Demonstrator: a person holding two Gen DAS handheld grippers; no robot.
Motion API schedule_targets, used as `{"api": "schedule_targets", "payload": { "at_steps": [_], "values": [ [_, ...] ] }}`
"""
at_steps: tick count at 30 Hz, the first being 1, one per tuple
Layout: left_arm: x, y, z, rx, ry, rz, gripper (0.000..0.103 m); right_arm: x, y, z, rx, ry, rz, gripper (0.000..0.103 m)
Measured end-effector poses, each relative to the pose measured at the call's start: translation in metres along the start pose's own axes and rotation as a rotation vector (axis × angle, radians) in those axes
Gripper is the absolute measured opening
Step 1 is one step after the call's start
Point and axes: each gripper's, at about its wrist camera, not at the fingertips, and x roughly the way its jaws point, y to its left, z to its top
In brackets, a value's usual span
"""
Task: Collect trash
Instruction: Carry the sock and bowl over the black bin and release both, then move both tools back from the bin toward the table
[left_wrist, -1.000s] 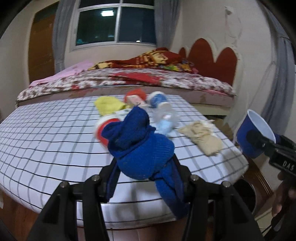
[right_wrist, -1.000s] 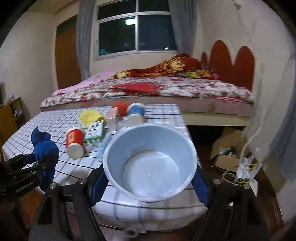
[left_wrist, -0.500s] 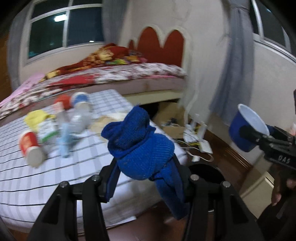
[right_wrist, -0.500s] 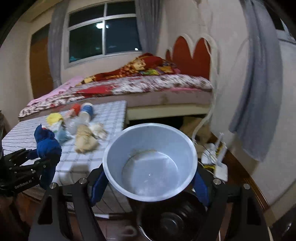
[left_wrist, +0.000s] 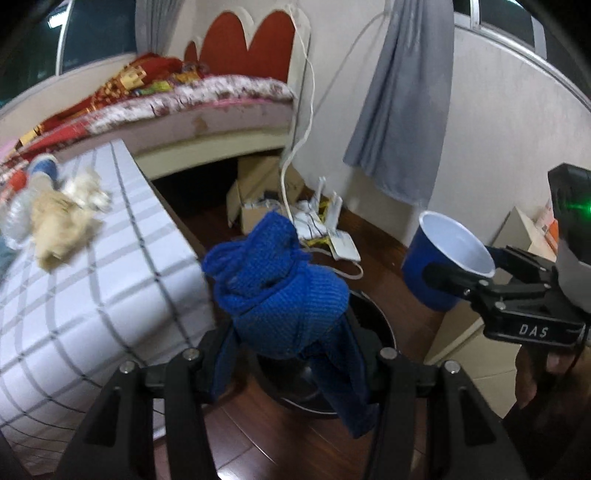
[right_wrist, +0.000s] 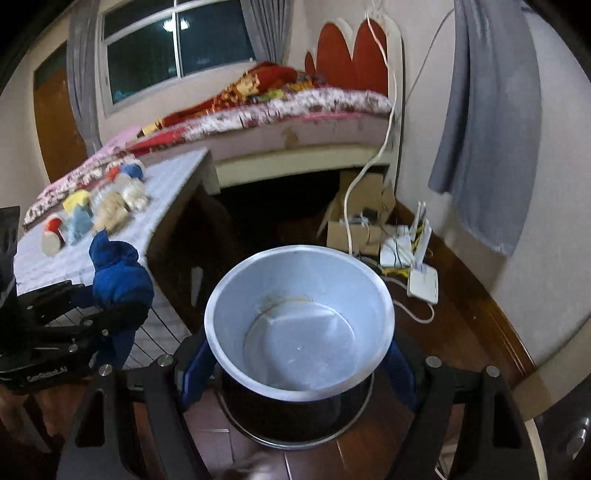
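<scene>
A blue knitted cloth (left_wrist: 280, 280) is bunched between the fingers of my left gripper (left_wrist: 291, 332), which is shut on it; a tail of it hangs down. My right gripper (right_wrist: 297, 369) is shut on a blue paper cup (right_wrist: 299, 325) with a white inside, mouth towards the camera. Both hang over a round black bin (right_wrist: 295, 421) on the wooden floor, just off the corner of the checked table (left_wrist: 92, 295). The cup (left_wrist: 447, 266) and right gripper (left_wrist: 454, 284) show at the right of the left wrist view. The cloth (right_wrist: 118, 273) and left gripper (right_wrist: 110, 310) show at the left of the right wrist view.
Crumpled tissue (left_wrist: 62, 221), a red cup (right_wrist: 51, 236) and bottles lie on the table. Behind the bin, by the wall, are an open cardboard box (left_wrist: 255, 199), a white router (right_wrist: 421, 280) and cables. A bed (right_wrist: 295, 110) and a grey curtain (left_wrist: 402, 110) stand beyond.
Both grippers swung right, off the table and downward, still carrying the cloth and the cup. The black bin on the floor has come into view beneath them.
</scene>
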Motion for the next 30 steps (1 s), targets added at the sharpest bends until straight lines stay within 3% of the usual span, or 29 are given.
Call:
{"api": "schedule_targets", "payload": {
  "at_steps": [11, 19, 21, 22, 23, 24, 26, 30],
  "values": [
    [0.071, -0.006, -0.017, -0.033, 0.152, -0.03, 0.053, 0.066, -0.036, -0.021, 0.039, 0.159, 0.085, 0.081],
    [0.094, -0.006, -0.022, -0.049, 0.199, -0.031, 0.053, 0.089, -0.05, -0.02, 0.13, 0.186, 0.163, 0.081],
    [0.099, -0.006, -0.021, -0.055, 0.198, -0.044, 0.059, 0.097, -0.053, -0.018, 0.167, 0.207, 0.209, 0.082],
    [0.099, -0.006, -0.022, -0.065, 0.194, -0.038, 0.071, 0.106, -0.056, -0.018, 0.201, 0.237, 0.23, 0.082],
    [0.099, -0.005, -0.022, -0.075, 0.197, -0.021, 0.084, 0.112, -0.059, -0.018, 0.232, 0.259, 0.214, 0.089],
    [0.1, -0.004, -0.024, -0.082, 0.207, -0.013, 0.088, 0.116, -0.062, -0.02, 0.259, 0.277, 0.183, 0.1],
    [0.099, -0.002, -0.028, -0.09, 0.221, 0.0, 0.09, 0.12, -0.073, -0.024, 0.328, 0.309, 0.164, 0.102],
    [0.093, 0.003, -0.032, -0.086, 0.214, 0.061, 0.095, 0.112, -0.092, -0.027, 0.42, 0.281, 0.15, 0.102]
  ]
}}
